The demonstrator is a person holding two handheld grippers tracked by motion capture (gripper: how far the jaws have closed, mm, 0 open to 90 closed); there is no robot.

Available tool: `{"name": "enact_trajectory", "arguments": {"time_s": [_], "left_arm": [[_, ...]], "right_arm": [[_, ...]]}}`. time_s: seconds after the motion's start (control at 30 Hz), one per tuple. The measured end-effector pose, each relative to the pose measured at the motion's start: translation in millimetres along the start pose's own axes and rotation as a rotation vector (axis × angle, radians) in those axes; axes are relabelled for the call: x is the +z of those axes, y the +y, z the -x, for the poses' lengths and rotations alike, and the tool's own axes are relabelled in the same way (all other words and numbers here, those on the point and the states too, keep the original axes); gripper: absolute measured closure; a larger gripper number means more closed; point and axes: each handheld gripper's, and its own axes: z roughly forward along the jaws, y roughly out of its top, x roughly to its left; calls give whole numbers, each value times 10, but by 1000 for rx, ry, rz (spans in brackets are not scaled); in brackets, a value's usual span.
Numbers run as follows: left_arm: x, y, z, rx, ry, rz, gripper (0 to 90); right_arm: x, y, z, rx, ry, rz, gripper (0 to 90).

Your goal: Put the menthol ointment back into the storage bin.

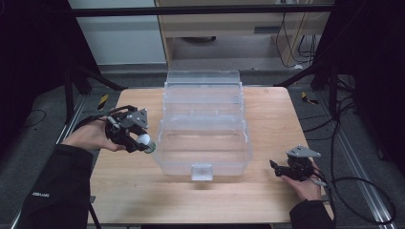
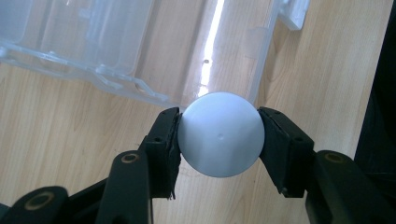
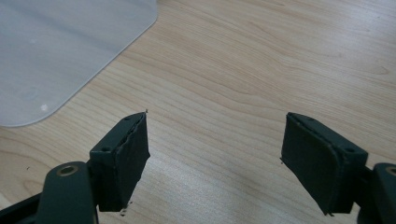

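Note:
A clear plastic box [image 1: 203, 143] with an open lid stands in the middle of the wooden table [image 1: 267, 200]. My left gripper [image 1: 143, 140] hovers just left of the box, shut on a white ball [image 2: 220, 134] [image 1: 143, 139] held between both pads. The box's clear wall [image 2: 140, 51] lies just beyond the ball in the left gripper view. My right gripper [image 1: 277, 168] sits low at the table's right front, open, with bare wood between its pads [image 3: 123, 158]. A corner of the clear box [image 3: 56, 51] shows at the upper left of the right gripper view.
The box's lid [image 1: 203, 88] stands raised at the back, and a small latch [image 1: 201, 171] sticks out at its front. Black frame legs [image 1: 95, 76] and cables [image 1: 353, 157] flank the table on both sides.

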Motion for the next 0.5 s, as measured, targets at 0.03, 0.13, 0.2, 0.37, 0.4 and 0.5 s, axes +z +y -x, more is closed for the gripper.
{"name": "enact_trajectory", "arguments": {"time_s": [0.03, 0.13, 0.2, 0.37, 0.4, 0.5], "left_arm": [[2, 15, -3, 5, 1, 0, 503], [19, 60, -13, 12, -3, -1, 502], [39, 92, -24, 17, -7, 2, 502], [131, 170, -55, 22, -22, -9, 502], [149, 184, -71, 34, -23, -16, 502], [196, 209, -88, 31, -29, -19, 502]], "right_arm": [[1, -1, -1, -2, 0, -2, 230], [0, -1, 3, -4, -2, 2, 228], [-5, 0, 6, -1, -1, 4, 228], [-3, -2, 6, -3, -1, 2, 228], [-2, -2, 5, -3, -1, 2, 228], [-3, -1, 7, -3, 0, 3, 228]]}}
